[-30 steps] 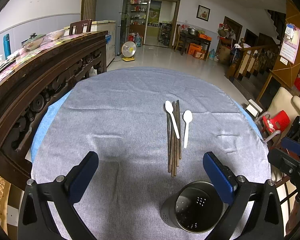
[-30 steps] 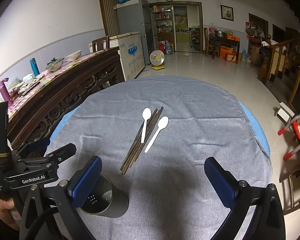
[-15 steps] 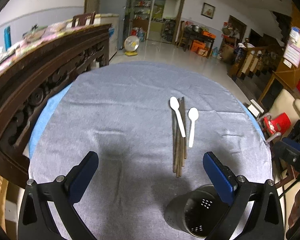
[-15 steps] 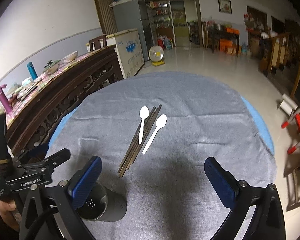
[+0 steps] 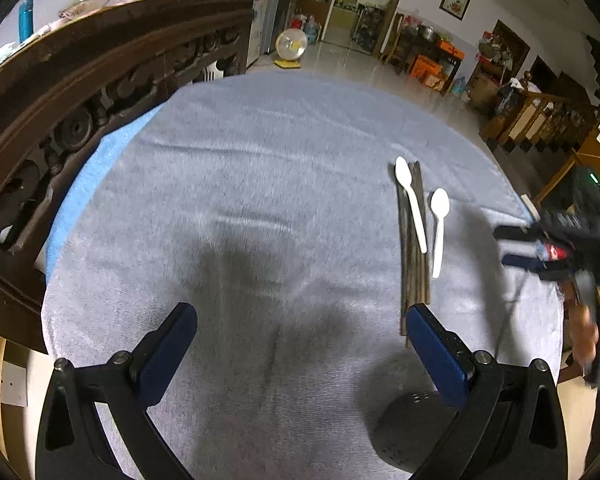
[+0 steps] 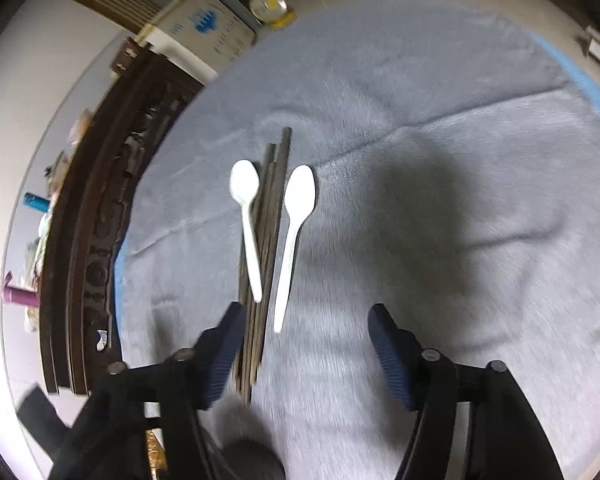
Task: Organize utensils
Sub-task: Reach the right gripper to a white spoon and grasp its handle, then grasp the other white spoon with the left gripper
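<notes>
Two white plastic spoons [image 6: 296, 216] [image 6: 246, 216] lie on the grey cloth on either side of a bundle of dark chopsticks [image 6: 274, 184]; one spoon's handle rests on the bundle. My right gripper [image 6: 306, 316] hovers just short of their near ends. Its jaws are closing, and the right spoon's handle tip shows between them without being pressed. In the left wrist view the spoons [image 5: 439, 224] and chopsticks [image 5: 414, 264] lie ahead to the right. My left gripper [image 5: 300, 310] is open and holds nothing. A dark perforated utensil holder [image 5: 416, 428] stands half hidden behind its right finger [image 5: 436, 352].
A dark carved wooden sideboard [image 5: 80, 92] runs close along the table's left side. The round table [image 5: 240, 160] has a blue cloth edge [image 5: 84, 184] under the grey one. My blurred right gripper [image 5: 516, 244] and the hand holding it sit at the right edge.
The right gripper swung down and in over the spoons and chopsticks, rolled, and its jaws narrowed. The left gripper sank closer to the cloth, so the holder slid to the bottom of its view.
</notes>
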### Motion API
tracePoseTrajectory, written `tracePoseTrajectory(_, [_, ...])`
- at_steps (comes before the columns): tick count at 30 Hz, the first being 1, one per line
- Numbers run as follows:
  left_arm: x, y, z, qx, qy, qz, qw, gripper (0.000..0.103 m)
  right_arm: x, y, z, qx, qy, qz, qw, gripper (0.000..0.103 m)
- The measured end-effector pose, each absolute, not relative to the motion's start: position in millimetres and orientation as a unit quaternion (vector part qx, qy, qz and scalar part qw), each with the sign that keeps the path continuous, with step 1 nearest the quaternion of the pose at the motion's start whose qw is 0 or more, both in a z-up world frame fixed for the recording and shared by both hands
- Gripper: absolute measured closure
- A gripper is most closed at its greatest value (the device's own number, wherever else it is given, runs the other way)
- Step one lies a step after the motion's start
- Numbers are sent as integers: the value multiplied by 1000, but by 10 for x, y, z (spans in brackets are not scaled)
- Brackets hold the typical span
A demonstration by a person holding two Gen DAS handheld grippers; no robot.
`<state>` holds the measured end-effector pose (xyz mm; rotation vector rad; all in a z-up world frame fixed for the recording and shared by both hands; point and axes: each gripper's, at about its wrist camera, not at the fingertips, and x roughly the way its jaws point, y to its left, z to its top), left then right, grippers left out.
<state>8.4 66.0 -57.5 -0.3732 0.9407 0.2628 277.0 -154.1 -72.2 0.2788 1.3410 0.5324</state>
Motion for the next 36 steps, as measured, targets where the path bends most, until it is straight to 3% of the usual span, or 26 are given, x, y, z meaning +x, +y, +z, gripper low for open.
tracePoseTrajectory(10, [276,834,-773,-174,472,128,855,0,3489,-917,-984,113,627,236,734,50])
tracePoseTrajectory(12, [339,860,-785,-174,477,129,852,0,3564,-784,-1063,88,636,226,733,57])
tracePoseTrajectory(13, [385,868,-794,-172,480,129,851,0,3590,-762,-1099,82,639,224,731,63])
tracePoseTrajectory(15, [482,881,-797,-168,483,128,850,0,3619,-683,-1091,62,635,225,737,87])
tracePoseTrajectory(17, [601,881,-793,-165,486,124,849,0,3633,-650,-1145,50,644,228,729,95])
tracePoseTrajectory(27, [1672,640,-779,-177,527,51,830,0,3492,-1074,-1213,42,635,259,726,98])
tracePoseTrajectory(31, [2200,555,-819,-217,549,30,807,5,3435,-1247,-1279,57,636,264,723,98])
tracePoseTrajectory(36, [2641,458,-999,-261,583,10,770,31,3427,-1439,-1294,67,638,272,717,98])
